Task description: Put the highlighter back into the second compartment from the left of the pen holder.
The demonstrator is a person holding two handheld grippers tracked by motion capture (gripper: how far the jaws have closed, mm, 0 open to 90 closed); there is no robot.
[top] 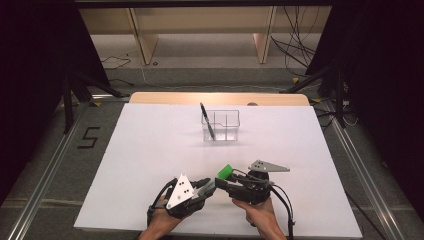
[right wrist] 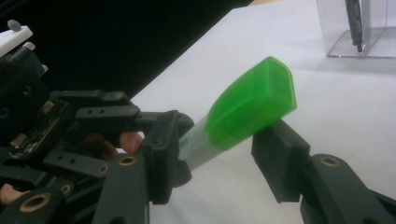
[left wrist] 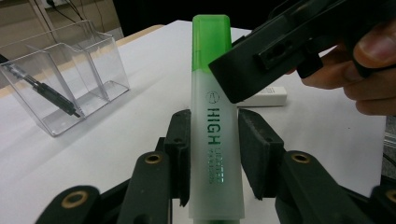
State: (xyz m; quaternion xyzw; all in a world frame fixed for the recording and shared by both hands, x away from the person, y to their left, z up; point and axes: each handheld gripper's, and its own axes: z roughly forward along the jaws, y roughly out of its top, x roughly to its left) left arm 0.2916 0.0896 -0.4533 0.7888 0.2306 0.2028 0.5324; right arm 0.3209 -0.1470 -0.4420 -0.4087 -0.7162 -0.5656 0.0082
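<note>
The left gripper [left wrist: 214,154] is clenched on the body of a green marker [left wrist: 215,140]. Its two black pads press the white part from both sides, and the green cap [left wrist: 211,42] points away from that gripper, up off the table. In the high view the marker [top: 225,172] sits just in front of both hands, between the two grippers.

The right gripper [right wrist: 219,154] comes at the cap end. One pad sits under the cap [right wrist: 252,105] and looks like it touches it. The other pad is beside the white body with a small gap, so I think this gripper is not squeezing yet (it looks loose, ready to close).

The step looks like pulling the cap off, or passing the marker across. To do it well, the right gripper should slide a little forward so both pads sit on the green cap, not on the white part. Then it should squeeze firmly and pull straight along the marker, away from the left gripper. The left gripper must hold tight and not twist, or the marker may slip out.

Far ahead of both grippers stands a clear box [top: 221,125] with a black pen [top: 207,121] leaning inside it. A small white eraser [left wrist: 267,95] lies on the table beyond the marker.
</note>
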